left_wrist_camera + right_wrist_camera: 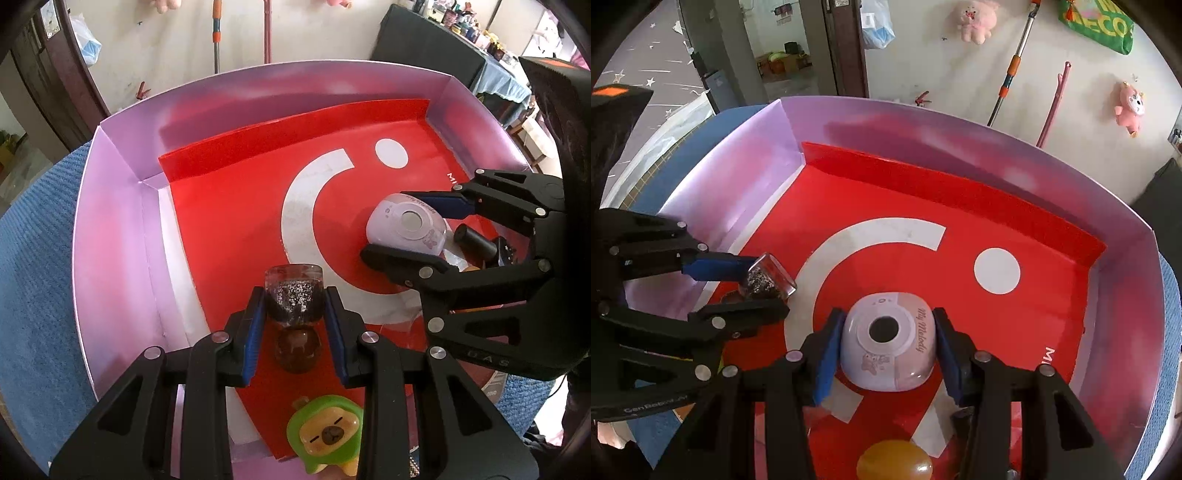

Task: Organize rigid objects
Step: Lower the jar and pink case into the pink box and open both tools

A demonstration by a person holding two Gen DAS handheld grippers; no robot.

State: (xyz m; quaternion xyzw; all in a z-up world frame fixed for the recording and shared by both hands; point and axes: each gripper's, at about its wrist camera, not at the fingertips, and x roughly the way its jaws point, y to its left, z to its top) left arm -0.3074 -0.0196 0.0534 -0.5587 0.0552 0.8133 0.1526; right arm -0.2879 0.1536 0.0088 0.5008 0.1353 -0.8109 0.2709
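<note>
Tools first: my left tool (pixel 295 306) is clamped on a small clear glass jar of dark speckled grains (pixel 293 295), the blue pads pressing its two sides with the jar's flat end pointing away from me. My right tool (pixel 886 339) is clamped on a pale lilac rounded plastic gadget with a round dark centre and "My Melody" lettering (pixel 888 350), one pad on each of its long flanks.

Both tools tip steeply down into the shallow lilac-walled cardboard box with a red printed floor (pixel 122 206). I judge that I hold each thing by its narrow sides so it can settle flat on the floor and the pads can open outward without dragging it. In the right wrist view the jar hangs ahead and to the left of my right tool, well apart from the gadget, so the two should land in separate spots.

Just behind my left tool, nearer my hand, sit a dark brown glossy ball-shaped object (pixel 297 349) and a green-hooded yellow bear figurine (pixel 327 435). Beyond the right tool's pads lies a short black cylinder (pixel 474 242). I cannot tell whether jar or gadget touches the floor yet. The box rests on a blue textured cloth over the table (pixel 33 258).
</note>
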